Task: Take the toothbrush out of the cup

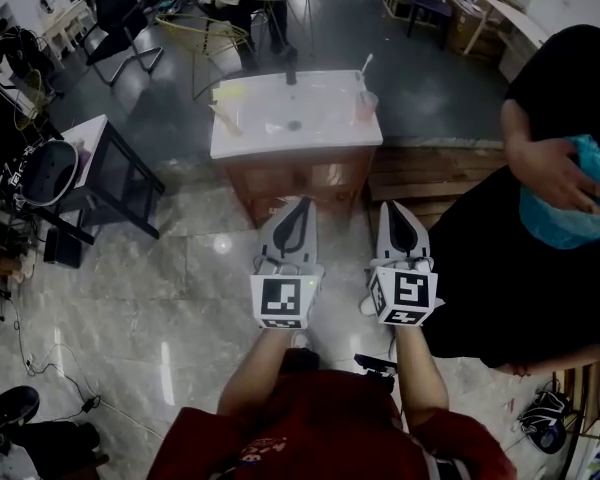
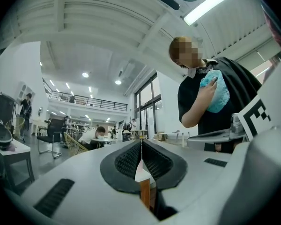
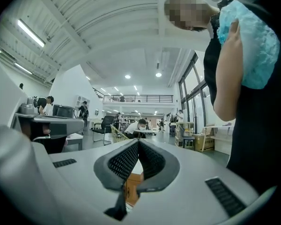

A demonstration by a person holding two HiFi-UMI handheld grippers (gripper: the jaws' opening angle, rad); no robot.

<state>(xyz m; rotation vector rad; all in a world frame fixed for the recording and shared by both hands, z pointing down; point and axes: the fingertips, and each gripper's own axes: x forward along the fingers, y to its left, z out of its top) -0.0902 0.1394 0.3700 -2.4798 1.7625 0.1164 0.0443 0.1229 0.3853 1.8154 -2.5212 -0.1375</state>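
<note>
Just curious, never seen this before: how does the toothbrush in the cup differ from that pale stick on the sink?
The toothbrush stands tilted in the cup at the sink's right side; the pale stick lies flat on its left side. The toothbrush looks white, the stick yellowish. Both are slim.

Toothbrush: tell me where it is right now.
In the head view, the toothbrush stands in the cup at the right edge of the white sink, to the right of the tap, near the picture's top centre.
</note>
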